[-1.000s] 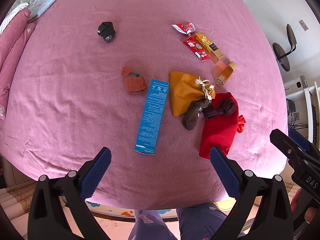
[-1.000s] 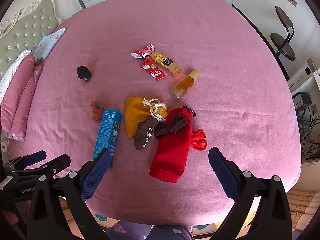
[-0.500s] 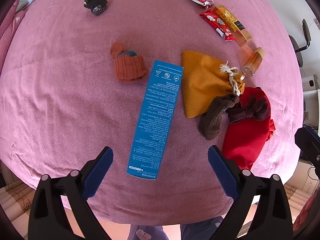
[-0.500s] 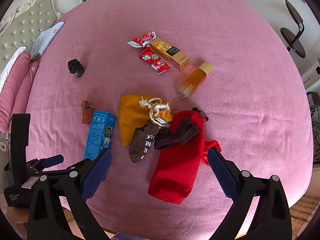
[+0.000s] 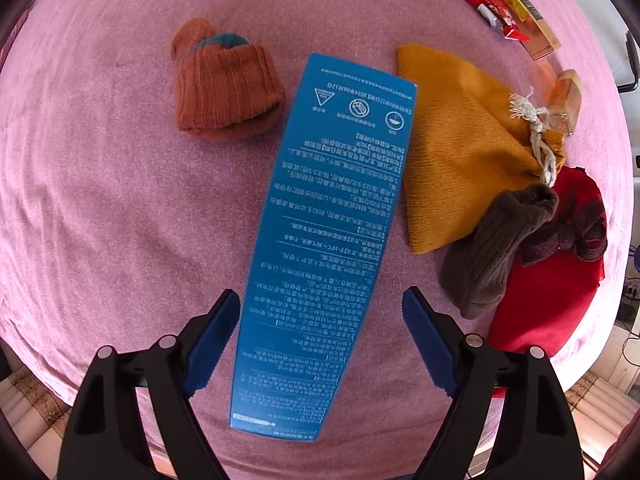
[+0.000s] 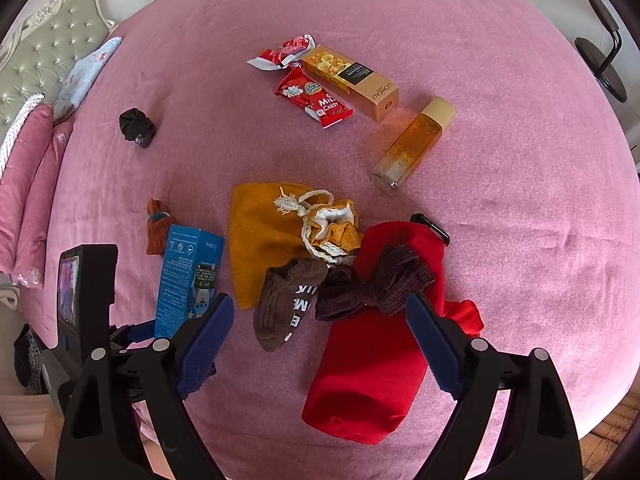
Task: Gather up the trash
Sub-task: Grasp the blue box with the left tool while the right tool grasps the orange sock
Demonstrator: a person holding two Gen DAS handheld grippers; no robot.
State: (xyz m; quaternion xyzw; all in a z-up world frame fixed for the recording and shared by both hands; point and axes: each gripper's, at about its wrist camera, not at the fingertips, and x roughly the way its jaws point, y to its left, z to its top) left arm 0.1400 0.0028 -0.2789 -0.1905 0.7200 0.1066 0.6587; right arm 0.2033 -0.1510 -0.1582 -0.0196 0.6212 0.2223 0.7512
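A long blue carton [image 5: 320, 240] lies flat on the pink bed; it also shows in the right wrist view [image 6: 184, 276]. My left gripper [image 5: 320, 320] is open, its fingers either side of the carton's near half, not touching it. My right gripper [image 6: 320, 328] is open and empty above a brown sock [image 6: 284, 300] and a red bag [image 6: 380, 344]. Red candy wrappers [image 6: 312, 96], a gold carton [image 6: 352, 80] and an amber bottle [image 6: 412, 144] lie farther back.
An orange sock [image 5: 224, 88] lies left of the blue carton, a mustard drawstring pouch [image 5: 460, 148] to its right. A dark sock pair [image 6: 372, 284] rests on the red bag. A black bundle [image 6: 136, 126] lies at the far left. Pillows [image 6: 28, 184] line the bed's left side.
My left gripper has dropped and moved forward until its open fingers straddle the blue carton. My right gripper has moved closer to the socks and red bag.
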